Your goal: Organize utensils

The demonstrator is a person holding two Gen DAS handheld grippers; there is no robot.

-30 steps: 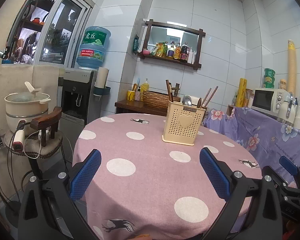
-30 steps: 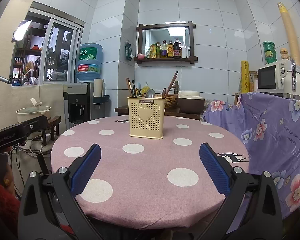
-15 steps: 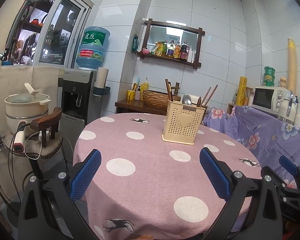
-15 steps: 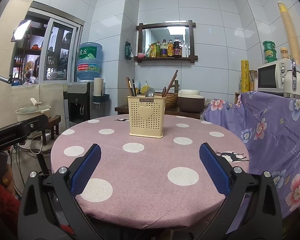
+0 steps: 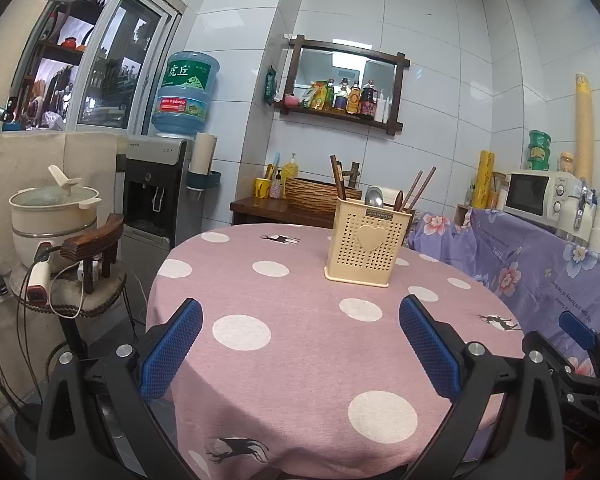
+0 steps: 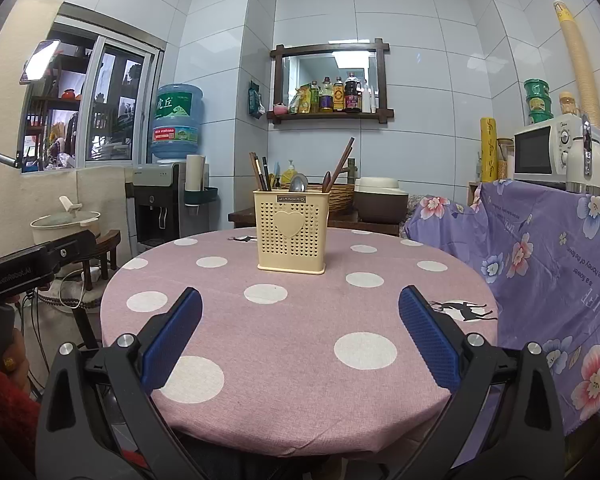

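A cream perforated utensil holder with a heart on its front stands on the round table, which has a pink polka-dot cloth. Dark chopsticks, a metal spoon and brown wooden sticks stand in it. My left gripper hangs open over the near left of the table, nothing between its blue pads. My right gripper is open too, over the near edge, well short of the holder.
A water dispenser, a chair with a pot beside it stand to the left. A purple floral cloth covers the counter on the right, with a microwave. A hand in a red sleeve holds the other gripper.
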